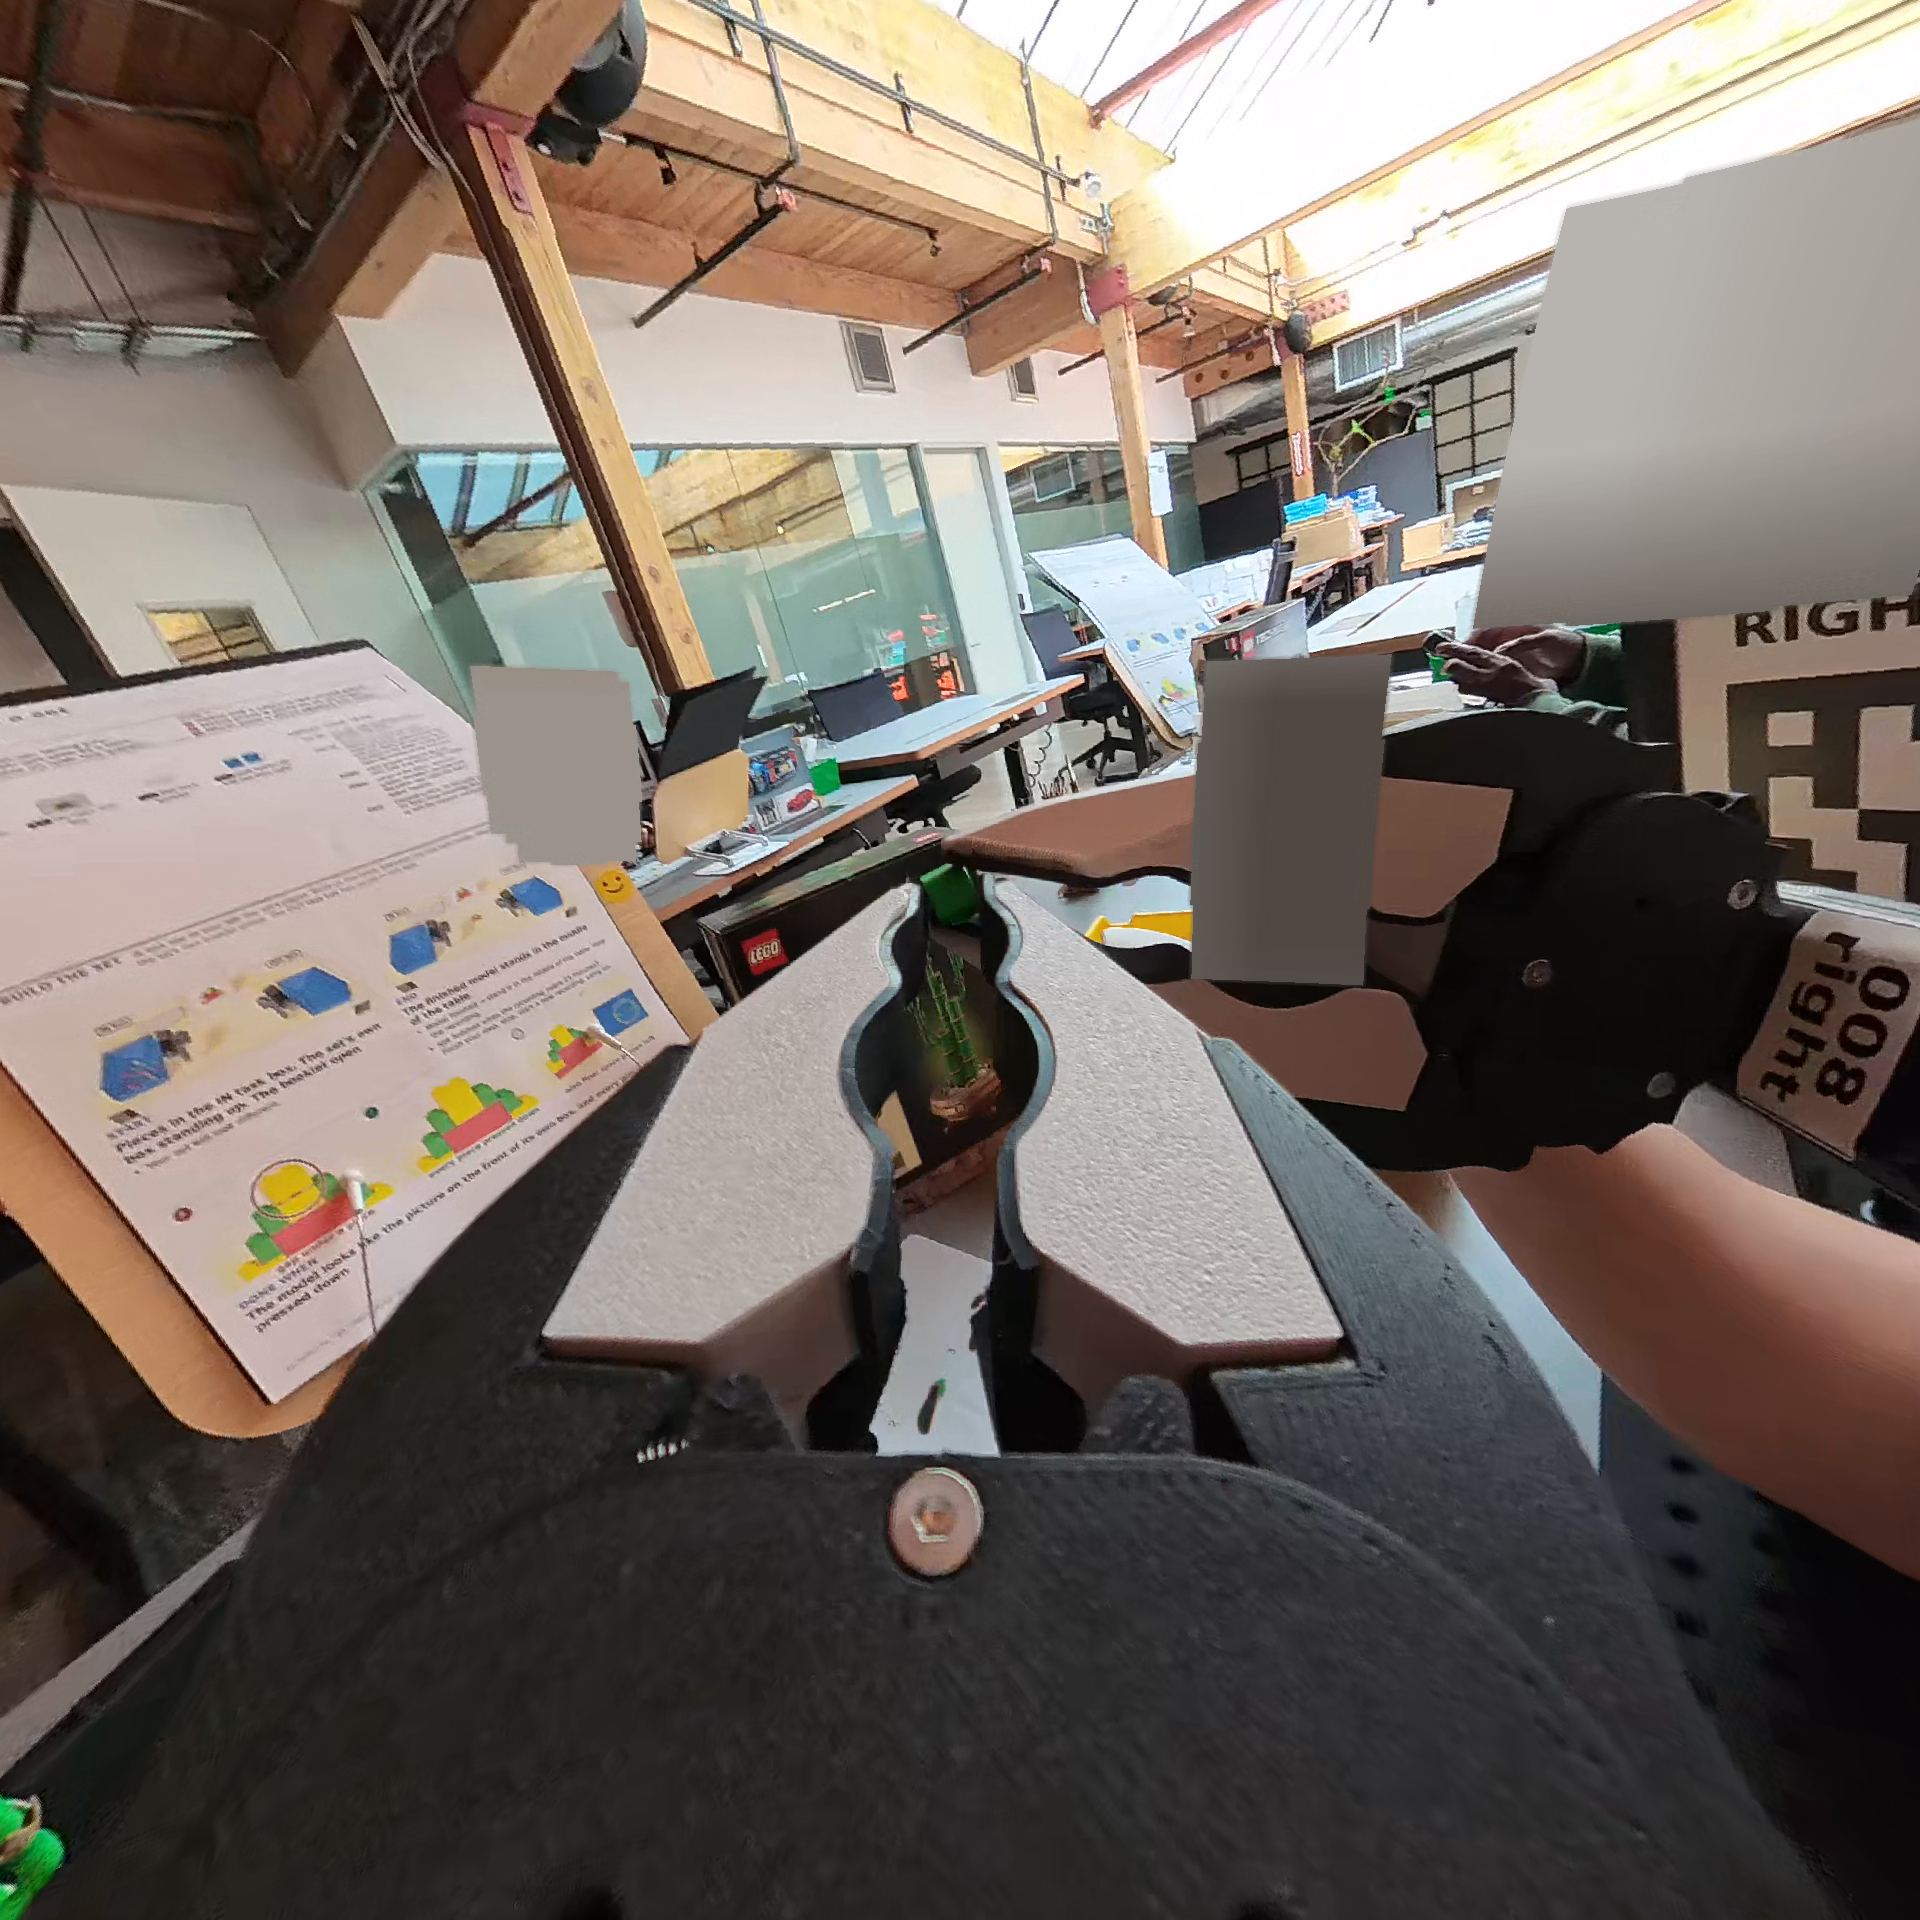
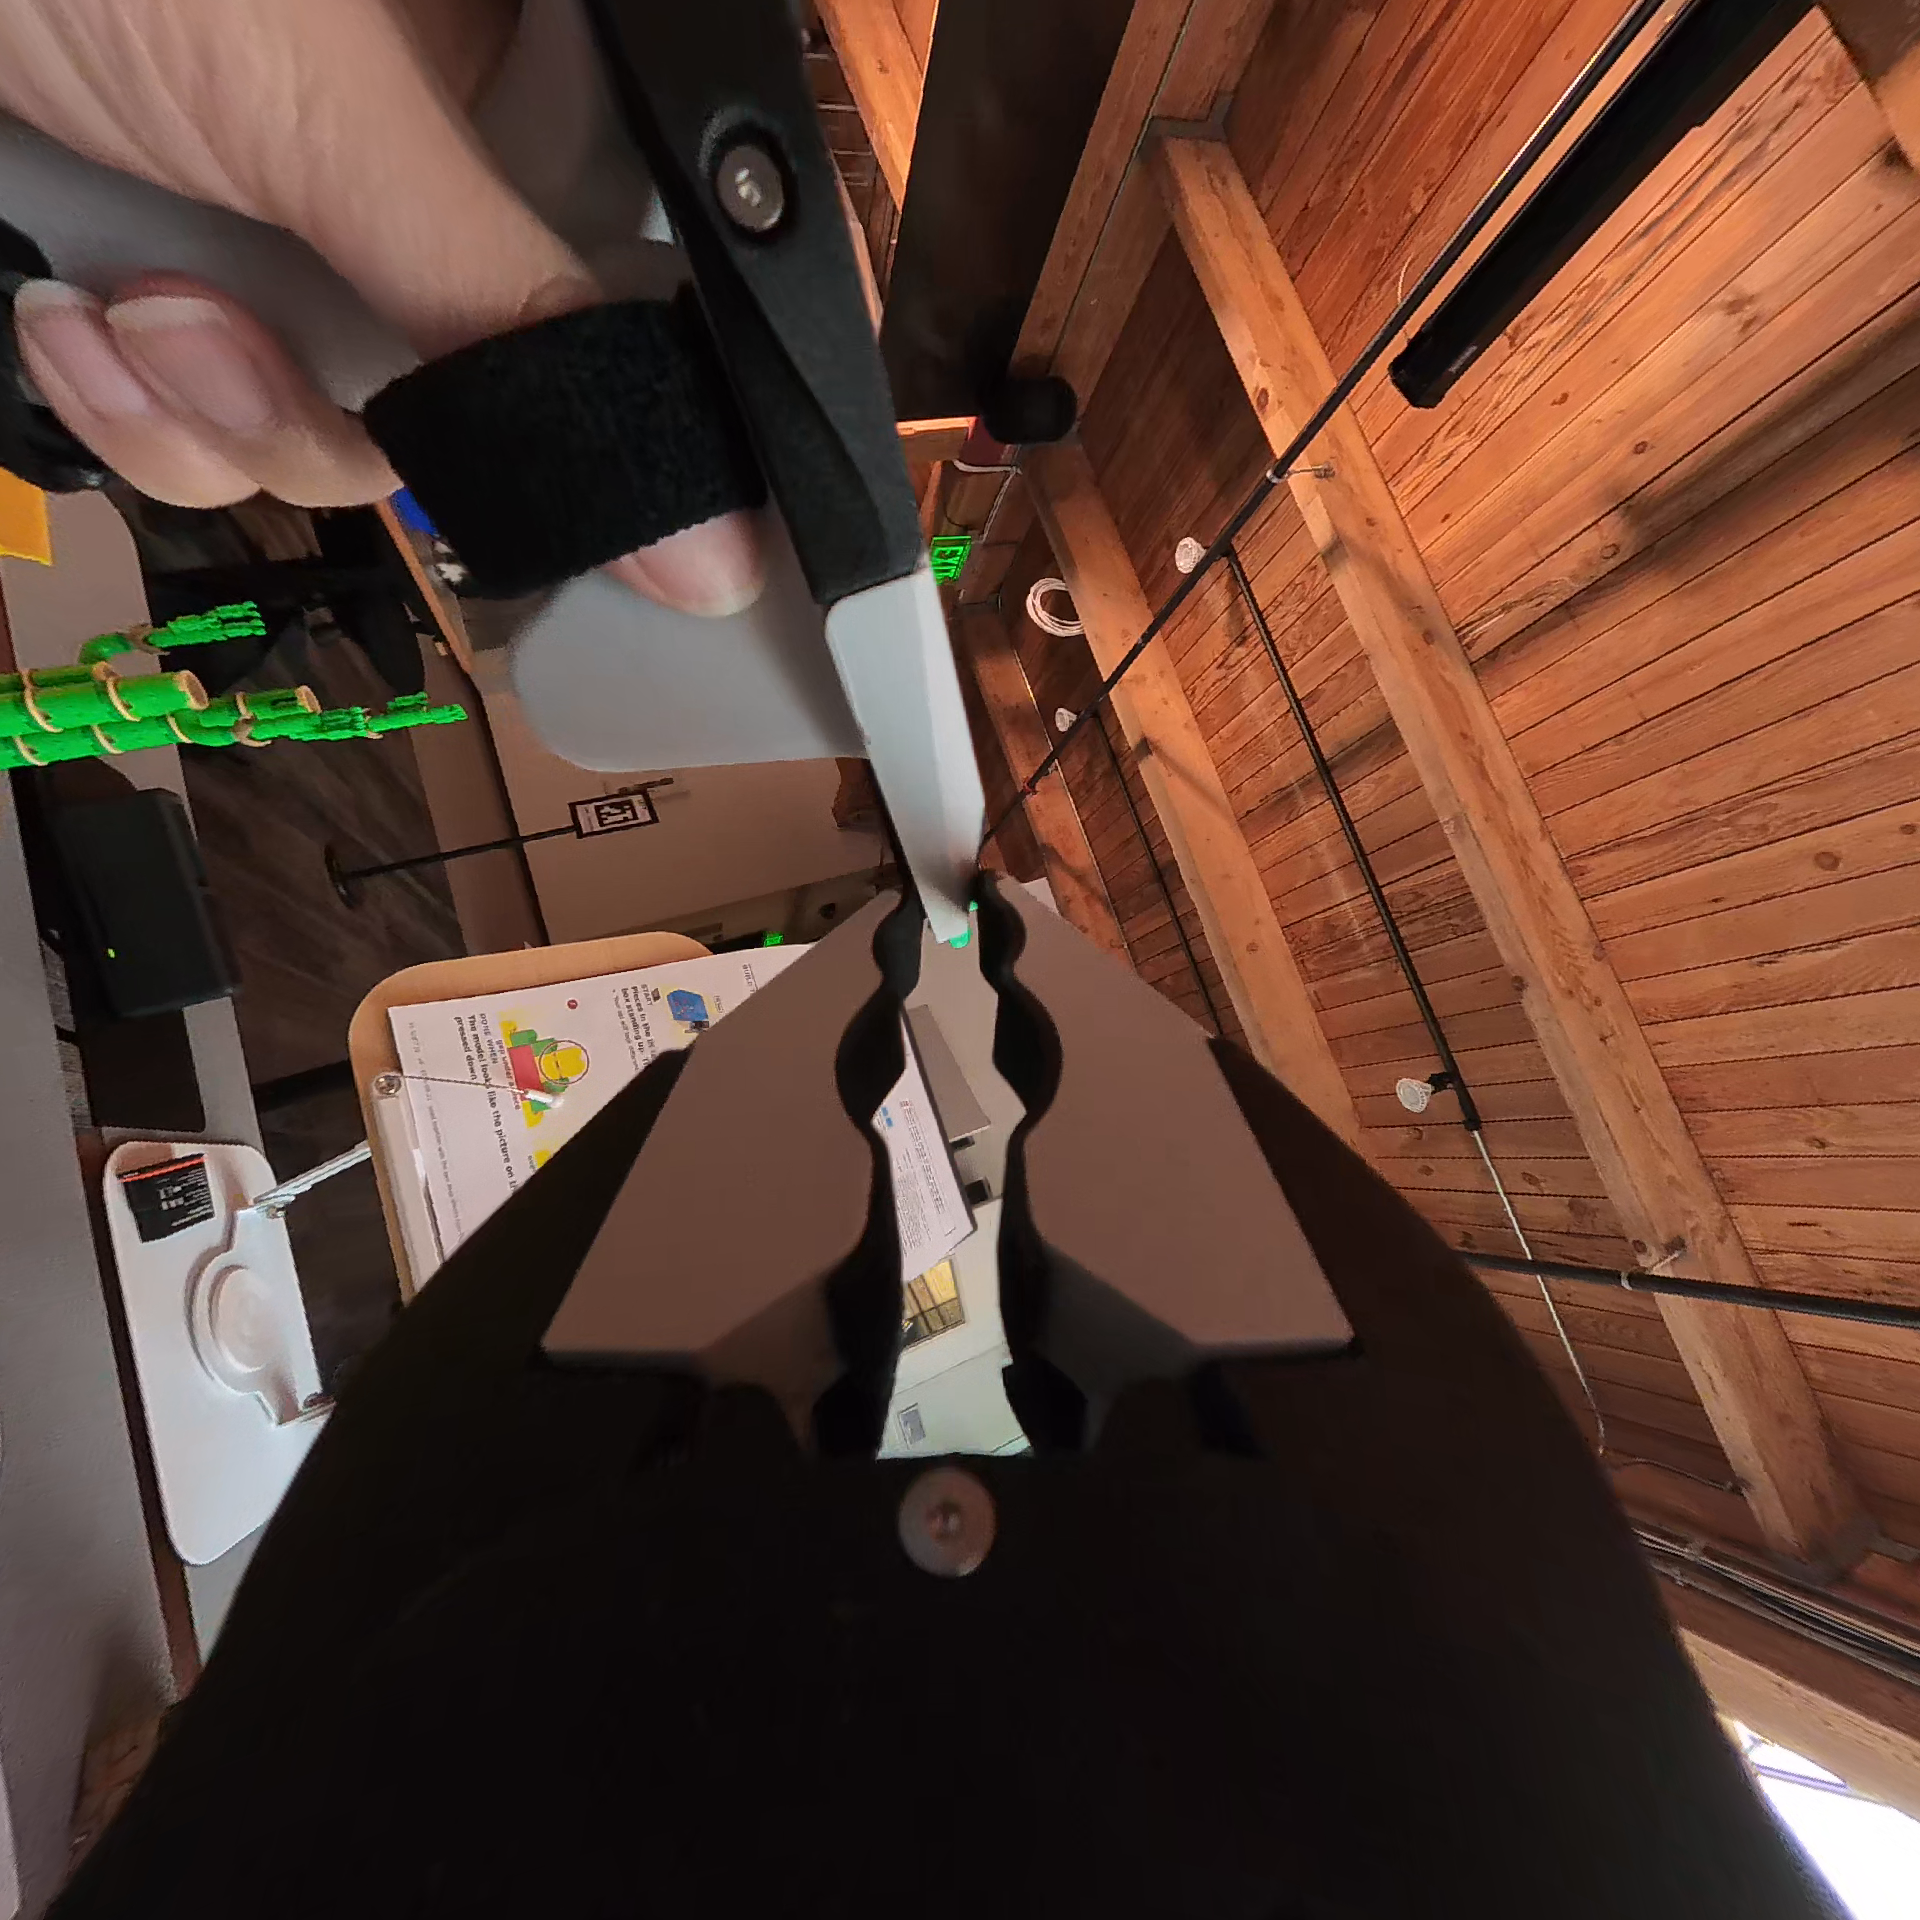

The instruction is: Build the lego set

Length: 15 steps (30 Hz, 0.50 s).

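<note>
My left gripper (image 1: 952,885) is shut on a small green lego piece (image 1: 948,899) held up in the air at its tips. The right gripper's fingers (image 1: 1091,831) reach in from the right, and the upper one touches the top of the piece. In the right wrist view my right gripper (image 2: 943,902) has its jaws narrowly apart around the left gripper's finger (image 2: 914,707) and the green piece (image 2: 966,928), which touches its right tip. A built green bamboo model (image 2: 156,707) shows at the left edge.
The black lego box (image 1: 810,930) stands behind the left tips. An instruction sheet on a wooden board (image 1: 260,987) leans at the left and also shows in the right wrist view (image 2: 488,1081). A yellow piece (image 1: 1143,923) lies beyond. A white holder (image 2: 218,1340) sits lower left. Both grippers' tips are close together, under 4 cm apart. The built green bamboo model (image 2: 156,707) is about equally far from each gripper, around 40 cm.
</note>
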### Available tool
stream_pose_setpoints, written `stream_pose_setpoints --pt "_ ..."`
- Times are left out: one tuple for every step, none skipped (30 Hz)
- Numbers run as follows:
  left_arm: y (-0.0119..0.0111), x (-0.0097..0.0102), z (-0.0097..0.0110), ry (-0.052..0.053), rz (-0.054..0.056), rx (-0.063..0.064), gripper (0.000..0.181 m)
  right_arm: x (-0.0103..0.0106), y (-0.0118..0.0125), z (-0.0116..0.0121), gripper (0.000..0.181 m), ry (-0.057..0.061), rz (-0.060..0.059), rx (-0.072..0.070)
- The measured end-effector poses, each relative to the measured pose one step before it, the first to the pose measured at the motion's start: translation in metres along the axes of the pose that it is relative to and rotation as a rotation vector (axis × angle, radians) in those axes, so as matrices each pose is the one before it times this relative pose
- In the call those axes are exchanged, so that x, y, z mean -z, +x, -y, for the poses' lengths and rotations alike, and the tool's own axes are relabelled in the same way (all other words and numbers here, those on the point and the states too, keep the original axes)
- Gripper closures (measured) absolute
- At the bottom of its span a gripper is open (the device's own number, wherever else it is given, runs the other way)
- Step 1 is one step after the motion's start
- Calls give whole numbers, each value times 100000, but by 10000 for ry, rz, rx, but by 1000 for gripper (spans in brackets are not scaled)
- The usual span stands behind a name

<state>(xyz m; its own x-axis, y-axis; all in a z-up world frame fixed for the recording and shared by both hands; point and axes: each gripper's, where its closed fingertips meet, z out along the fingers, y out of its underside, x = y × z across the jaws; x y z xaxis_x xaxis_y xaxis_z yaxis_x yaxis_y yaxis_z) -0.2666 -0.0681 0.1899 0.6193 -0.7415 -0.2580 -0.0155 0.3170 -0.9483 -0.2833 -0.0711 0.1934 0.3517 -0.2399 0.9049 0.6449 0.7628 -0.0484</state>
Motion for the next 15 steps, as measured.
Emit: stream_pose_setpoints --pt "33 25 104 68 5 -27 175 27 104 53 172 7 -76 11" --pt "43 20 87 70 -24 28 175 17 83 40 172 17 -63 -10" --pt "41 5 95 72 -27 42 175 16 97 41 172 26 -70 -39" --pt "35 12 99 84 -23 15 175 21 81 45 172 34 -60 -37" --pt "24 14 57 56 -5 -26 175 -5 36 16 172 20 -26 -24" --pt "2 5 38 29 6 -55 175 6 46 17 171 29 -20 -43" --pt "18 18 44 32 -3 -32 175 14 39 32 171 54 -7 -95" --pt "7 22 39 19 -18 3 175 -3 7 33 171 67 52 -149" --pt "12 19 -8 -12 -39 13 175 13 -25 6 170 65 101 -190" --pt "19 25 -20 -25 -74 31 176 18 -33 16 170 76 122 -185" --pt "28 32 -51 -42 -102 69 175 28 -38 -5 170 57 121 -142" --pt "19 48 -46 -47 -117 101 175 39 -17 18 169 53 99 -125" --pt "1 58 -47 -41 -132 123 175 54 -17 47 168 59 101 -81" --pt "20 73 -90 -69 -177 154 175 47 -38 30 166 43 114 -69" --pt "105 54 -156 -118 -256 197 175 62 -209 79 165 68 256 -91"
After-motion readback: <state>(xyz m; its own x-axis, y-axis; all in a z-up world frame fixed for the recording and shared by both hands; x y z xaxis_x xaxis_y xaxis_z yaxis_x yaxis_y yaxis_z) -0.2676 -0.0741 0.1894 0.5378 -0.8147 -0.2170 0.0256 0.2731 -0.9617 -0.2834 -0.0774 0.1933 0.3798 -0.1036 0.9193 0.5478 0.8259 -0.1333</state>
